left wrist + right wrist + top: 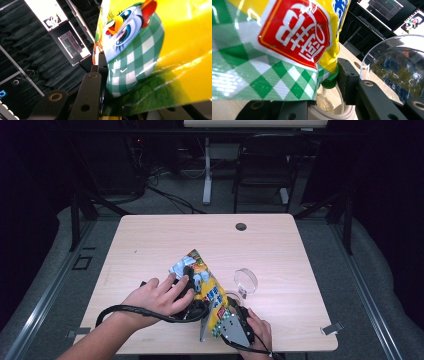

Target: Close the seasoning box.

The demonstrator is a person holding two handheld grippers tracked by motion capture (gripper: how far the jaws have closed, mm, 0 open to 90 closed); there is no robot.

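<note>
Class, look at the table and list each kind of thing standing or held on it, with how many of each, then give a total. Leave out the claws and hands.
Yellow snack bag: 1
Clear round lid: 1
Jar with pale grains inside: 1
Green spout on the bag: 1
Total: 4

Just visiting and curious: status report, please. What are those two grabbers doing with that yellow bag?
Left gripper shut on yellow bag. Right gripper at bag's green spout, grip unclear. Spout over jar holding pale powder. Clear lid lies beside, not blocking.
</note>
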